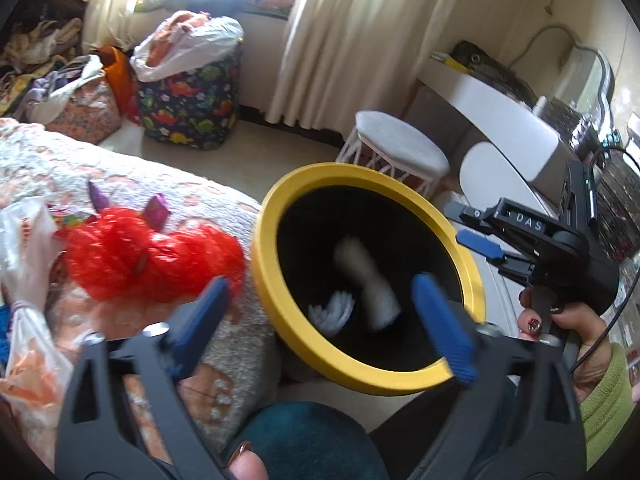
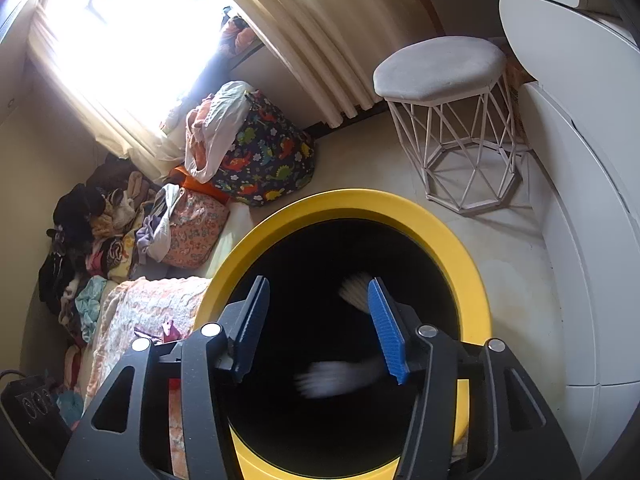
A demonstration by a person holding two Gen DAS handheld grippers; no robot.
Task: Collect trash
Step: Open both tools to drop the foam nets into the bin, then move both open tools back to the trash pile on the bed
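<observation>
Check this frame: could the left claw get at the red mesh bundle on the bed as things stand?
Probably yes. The left claw is open and holds nothing, and the red mesh bundle lies uncovered on the blanket beside its left finger, with nothing between them.

Bin (image 1: pixel 460 368) stands beside the bed (image 1: pixel 224 344), at its right. Inside the bin lie two blurred items, apparently crumpled paper (image 1: pixel 374 280). Mesh bundle (image 1: pixel 152 260) rests on the bed. Stool (image 2: pixel 444 72) stands behind the bin, before the curtain (image 2: pixel 316 40).

Right gripper (image 2: pixel 318 324) gapes empty over yellow-rimmed bin (image 2: pixel 460 248)
</observation>
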